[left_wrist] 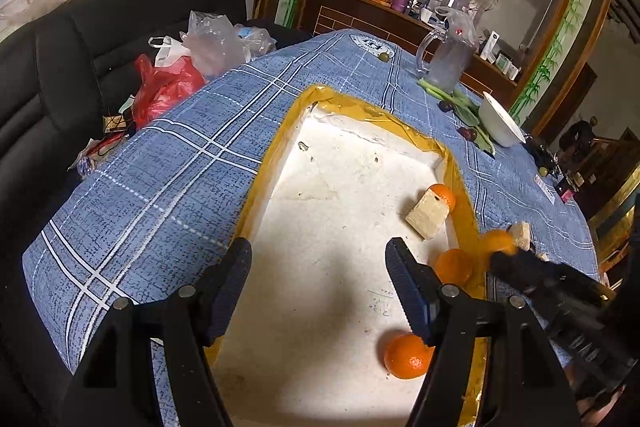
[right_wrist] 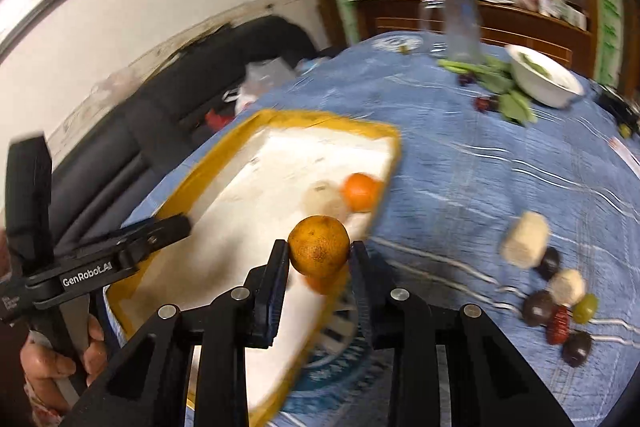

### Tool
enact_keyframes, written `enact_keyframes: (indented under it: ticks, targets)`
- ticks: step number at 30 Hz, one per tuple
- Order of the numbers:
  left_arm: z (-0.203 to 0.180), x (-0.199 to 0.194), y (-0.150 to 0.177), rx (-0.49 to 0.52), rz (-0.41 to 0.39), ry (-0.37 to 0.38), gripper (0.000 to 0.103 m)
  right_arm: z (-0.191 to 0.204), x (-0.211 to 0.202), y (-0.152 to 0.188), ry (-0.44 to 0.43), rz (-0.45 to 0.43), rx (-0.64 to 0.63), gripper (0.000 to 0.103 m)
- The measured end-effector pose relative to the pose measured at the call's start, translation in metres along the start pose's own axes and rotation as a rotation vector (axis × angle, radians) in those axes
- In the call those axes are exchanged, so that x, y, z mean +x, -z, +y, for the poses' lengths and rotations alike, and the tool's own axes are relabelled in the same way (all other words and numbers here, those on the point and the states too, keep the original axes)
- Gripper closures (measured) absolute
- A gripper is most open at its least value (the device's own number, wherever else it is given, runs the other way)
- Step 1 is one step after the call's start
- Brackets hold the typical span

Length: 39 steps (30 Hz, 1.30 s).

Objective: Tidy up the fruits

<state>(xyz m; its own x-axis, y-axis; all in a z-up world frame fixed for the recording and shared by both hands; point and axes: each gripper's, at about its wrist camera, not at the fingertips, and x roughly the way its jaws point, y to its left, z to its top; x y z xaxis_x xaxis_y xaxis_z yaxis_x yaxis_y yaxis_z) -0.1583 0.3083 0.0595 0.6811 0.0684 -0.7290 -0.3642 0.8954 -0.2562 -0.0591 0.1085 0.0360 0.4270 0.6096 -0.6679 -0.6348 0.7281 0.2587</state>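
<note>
The right gripper (right_wrist: 319, 251) holds an orange (right_wrist: 319, 245) between its fingers, above the near right edge of the tray (right_wrist: 224, 163). The left gripper (left_wrist: 319, 267) is wide apart with nothing in it, over the white tray floor. Three oranges (left_wrist: 408, 355) lie in the tray along its right wall, one beside a pale block (left_wrist: 427, 213). On the blue cloth (right_wrist: 460, 155) to the right lie more pale pieces (right_wrist: 525, 239), dark fruits (right_wrist: 538, 307) and a green one. Further back stand a white bowl (right_wrist: 545, 79), leaves and a clear jug (left_wrist: 450, 61).
</note>
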Motion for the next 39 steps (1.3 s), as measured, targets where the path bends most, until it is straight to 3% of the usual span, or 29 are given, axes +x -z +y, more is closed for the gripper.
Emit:
enact_keyframes:
  ticks: [6,8,10,12,16,23,39]
  targets:
    - [0.001,-0.007,-0.001,0.001,-0.008,0.007,0.034,0.042,0.038,-0.001,-0.029,0.083,-0.103,0.066]
    - [0.001,-0.009,-0.001,0.002,-0.011,0.012,0.031,0.047,0.045,0.001,-0.041,0.102,-0.107,0.06]
    - [0.001,-0.012,0.0,0.003,-0.02,0.009,0.027,0.047,0.045,0.002,-0.046,0.093,-0.104,0.044]
    - [0.0,-0.013,0.0,0.003,-0.027,0.003,0.026,0.045,0.04,0.003,-0.044,0.078,-0.092,0.041]
    - [-0.009,-0.013,0.001,0.038,-0.034,-0.022,0.026,0.03,0.025,0.003,-0.031,0.05,-0.053,0.041]
    - [-0.047,-0.022,0.01,0.197,-0.09,-0.119,0.026,-0.014,-0.011,0.01,0.013,-0.006,0.052,0.037]
    - [-0.117,-0.027,0.03,0.374,-0.092,-0.127,0.021,-0.108,-0.075,0.04,0.132,-0.077,0.218,0.035]
